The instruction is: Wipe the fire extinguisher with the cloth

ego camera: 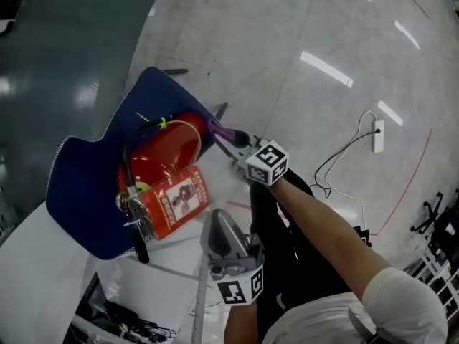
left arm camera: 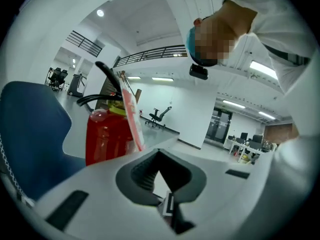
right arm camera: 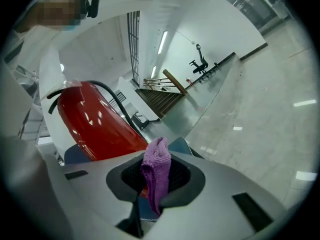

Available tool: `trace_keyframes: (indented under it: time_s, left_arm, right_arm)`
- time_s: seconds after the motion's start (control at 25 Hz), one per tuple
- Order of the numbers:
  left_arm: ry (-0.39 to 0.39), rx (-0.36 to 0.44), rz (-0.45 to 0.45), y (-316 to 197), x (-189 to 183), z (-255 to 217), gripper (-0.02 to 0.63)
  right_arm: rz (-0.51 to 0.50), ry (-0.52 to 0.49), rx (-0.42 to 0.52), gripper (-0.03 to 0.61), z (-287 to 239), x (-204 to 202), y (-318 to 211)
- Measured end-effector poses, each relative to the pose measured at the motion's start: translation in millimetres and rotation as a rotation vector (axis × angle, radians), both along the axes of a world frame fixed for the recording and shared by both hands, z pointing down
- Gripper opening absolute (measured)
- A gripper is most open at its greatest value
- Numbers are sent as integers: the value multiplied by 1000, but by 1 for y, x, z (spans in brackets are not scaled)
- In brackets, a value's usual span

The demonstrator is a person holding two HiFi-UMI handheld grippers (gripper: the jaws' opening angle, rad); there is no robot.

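Observation:
A red fire extinguisher (ego camera: 163, 155) lies on its side on a blue chair seat (ego camera: 86, 192), its valve and black hose toward me and its printed label (ego camera: 176, 201) facing up. My right gripper (ego camera: 235, 144) is shut on a purple cloth (ego camera: 221, 130), which is at the cylinder's far end, close to the red body (right arm camera: 95, 129); the cloth (right arm camera: 156, 171) sticks up between the jaws. My left gripper (ego camera: 217, 229) hangs nearer me, just right of the label, shut and empty. In the left gripper view the extinguisher (left arm camera: 105, 136) stands just beyond the jaws.
A white table (ego camera: 43, 278) sits below the blue seat, with tangled cables (ego camera: 129, 317) under it. On the pale floor lie a power strip (ego camera: 378, 136) with its cord and a red line. Office chairs (ego camera: 437, 217) stand at the right edge.

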State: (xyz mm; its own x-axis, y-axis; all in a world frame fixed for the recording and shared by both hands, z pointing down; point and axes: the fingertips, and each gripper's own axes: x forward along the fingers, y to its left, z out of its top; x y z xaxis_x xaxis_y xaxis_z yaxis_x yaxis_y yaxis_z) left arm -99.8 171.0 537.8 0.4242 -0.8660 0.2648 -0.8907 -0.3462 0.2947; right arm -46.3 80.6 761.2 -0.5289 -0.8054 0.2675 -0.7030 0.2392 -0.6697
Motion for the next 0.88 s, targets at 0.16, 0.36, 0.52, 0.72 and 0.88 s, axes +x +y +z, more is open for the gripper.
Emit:
trace_keyframes:
  time_s: [0.16,0.36,0.52,0.72,0.88]
  left_arm:
    - [4,-37,-29,11,-15,19,5]
    - [2,-68,-49,23,-27,29,5]
    - [11,-61,-64,24,-33,25,5]
    - [34,-38,-78,29,-29,9,5]
    - [33,-19,-89,29,-29,-11,5]
  right_arm:
    - [6,3,-25,57,40,-10,-10]
    - [-18,-66,-29,57,45,-31,-15]
    - [-10,-119,-10,57,28,-37,-16]
    - [-28,-162,16,57,-10,-35,-12]
    - [-39,-199,44,57,-54,-38,-8]
